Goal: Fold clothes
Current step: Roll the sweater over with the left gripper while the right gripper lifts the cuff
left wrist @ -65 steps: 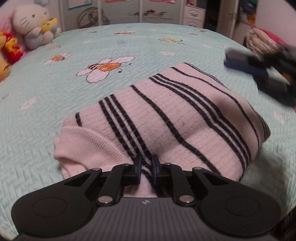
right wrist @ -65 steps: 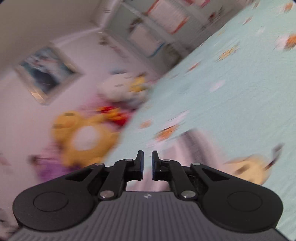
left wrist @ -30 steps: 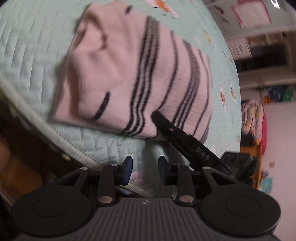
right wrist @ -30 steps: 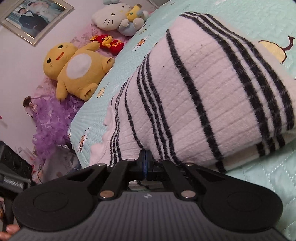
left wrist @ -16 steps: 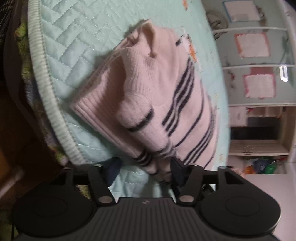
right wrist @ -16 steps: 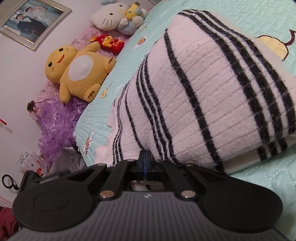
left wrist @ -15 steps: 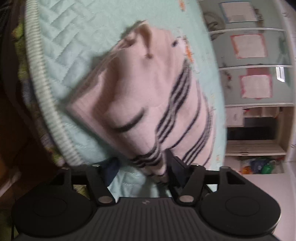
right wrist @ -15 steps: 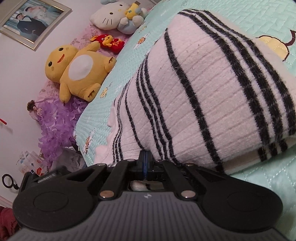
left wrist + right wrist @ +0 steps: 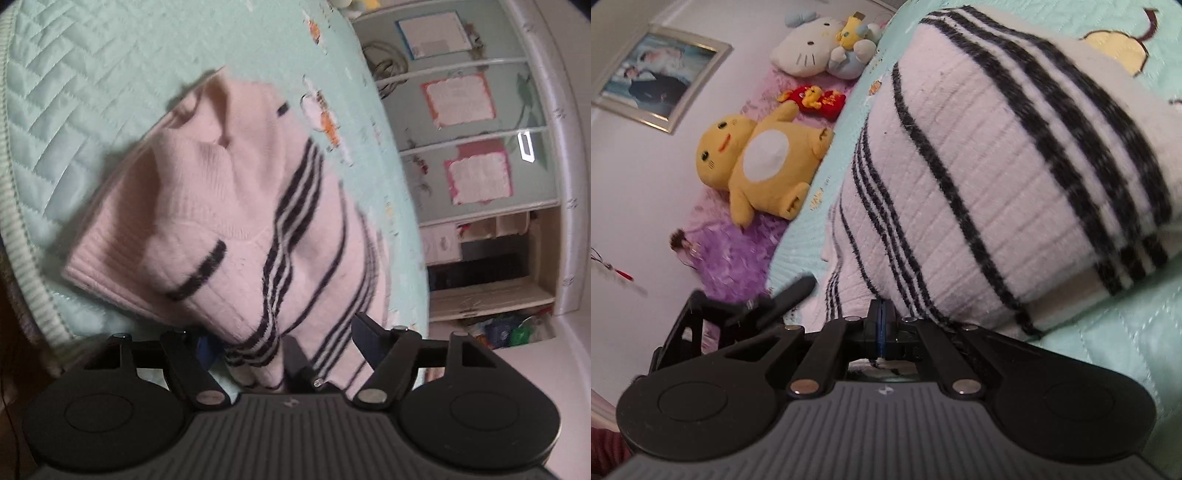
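A folded pink-white sweater (image 9: 236, 221) with black stripes lies on the mint quilted bed (image 9: 92, 74), close to the bed's edge. My left gripper (image 9: 288, 339) is open wide, and the sweater's near corner hangs between its fingers. In the right wrist view the sweater (image 9: 997, 184) bulges just ahead. My right gripper (image 9: 882, 325) is shut at its lower edge, with a bit of white fabric showing behind the tips. One of the right gripper's fingers (image 9: 295, 362) shows dark under the corner in the left wrist view. One of the left gripper's fingers (image 9: 798, 291) reaches in from the left.
The bed's ribbed edge (image 9: 33, 280) runs down the left, with a dark drop beyond it. A yellow plush (image 9: 761, 162), a white cat plush (image 9: 812, 51) and a framed picture (image 9: 661, 74) are by the pink wall. Wardrobe doors and shelves (image 9: 480, 229) stand past the bed.
My left gripper has opened wider and closed in around the sweater's near corner. My right gripper stays shut at the sweater's edge, with its view shifted slightly.
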A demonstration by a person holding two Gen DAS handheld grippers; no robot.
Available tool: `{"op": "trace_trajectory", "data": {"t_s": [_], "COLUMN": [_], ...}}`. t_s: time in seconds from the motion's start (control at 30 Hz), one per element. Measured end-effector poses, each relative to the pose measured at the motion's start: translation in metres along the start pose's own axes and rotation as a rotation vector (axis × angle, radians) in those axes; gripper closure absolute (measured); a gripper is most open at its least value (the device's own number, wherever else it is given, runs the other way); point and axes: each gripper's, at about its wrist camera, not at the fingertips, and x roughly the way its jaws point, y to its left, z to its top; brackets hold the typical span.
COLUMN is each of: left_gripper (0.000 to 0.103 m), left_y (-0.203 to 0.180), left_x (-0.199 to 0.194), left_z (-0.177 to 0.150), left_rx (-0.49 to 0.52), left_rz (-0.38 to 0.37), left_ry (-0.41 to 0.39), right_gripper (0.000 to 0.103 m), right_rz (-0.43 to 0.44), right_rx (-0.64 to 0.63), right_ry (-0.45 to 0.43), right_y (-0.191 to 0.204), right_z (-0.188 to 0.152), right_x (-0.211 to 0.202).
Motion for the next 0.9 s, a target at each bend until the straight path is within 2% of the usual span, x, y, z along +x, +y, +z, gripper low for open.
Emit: {"op": "trace_trajectory", "data": {"t_s": [0.07,0.13,0.2,0.23,0.27,0.3,0.33,0.37,0.4,0.53,0.57,0.67,0.73,0.8,0.9], "left_gripper": [0.028,0.036,0.032,0.035,0.039,0.057,0.066,0.066,0.068,0.066,0.066,0.067,0.067,0.068,0.069], "left_y": [0.001,0.01,0.013,0.013,0.017,0.022,0.029,0.035,0.036,0.037,0.039,0.045,0.049,0.052,0.056], "left_x": [0.001,0.011,0.007,0.006,0.003,0.0,-0.002,-0.002,-0.002,-0.002,-0.002,0.0,0.002,0.005,0.009], "left_z": [-0.001,-0.003,-0.004,-0.005,-0.004,-0.002,0.002,0.005,0.006,0.006,0.006,0.005,0.004,0.004,0.004], "left_rx": [0.051,0.056,0.058,0.066,0.066,0.065,0.046,0.03,0.033,0.066,0.077,0.112,0.13,0.139,0.153], "left_rz": [0.011,0.05,0.035,0.032,0.032,0.032,0.033,0.008,0.002,-0.012,-0.018,-0.047,-0.067,-0.09,-0.126], "left_ry": [-0.013,-0.012,-0.021,-0.021,-0.015,-0.008,0.003,0.019,0.026,0.035,0.034,0.026,0.023,0.022,0.019], "right_gripper": [0.102,0.102,0.102,0.102,0.101,0.097,0.093,0.077,0.066,0.045,0.037,0.037,0.037,0.036,0.035], "right_rz": [0.024,0.028,0.01,-0.001,-0.016,-0.033,-0.05,-0.067,-0.077,-0.112,-0.121,-0.135,-0.132,-0.128,-0.074], "right_rx": [0.021,0.018,-0.015,-0.037,-0.088,-0.144,-0.2,-0.257,-0.327,-0.619,-0.692,-0.844,-0.88,-0.908,-0.842], "right_ry": [-0.005,0.001,0.019,0.033,0.052,0.072,0.093,0.113,0.128,0.183,0.196,0.425,0.567,0.709,0.911], "right_y": [-0.002,-0.002,0.003,0.006,0.015,0.026,0.036,0.046,0.06,0.119,0.134,0.148,0.146,0.144,0.124], "right_z": [-0.001,0.0,0.002,0.005,0.011,0.018,0.024,0.031,0.046,0.113,0.13,0.175,0.196,0.217,0.218], "right_x": [0.0,0.002,0.003,0.003,0.0,-0.003,-0.007,-0.01,-0.008,0.006,0.009,0.073,0.118,0.162,0.197]}}
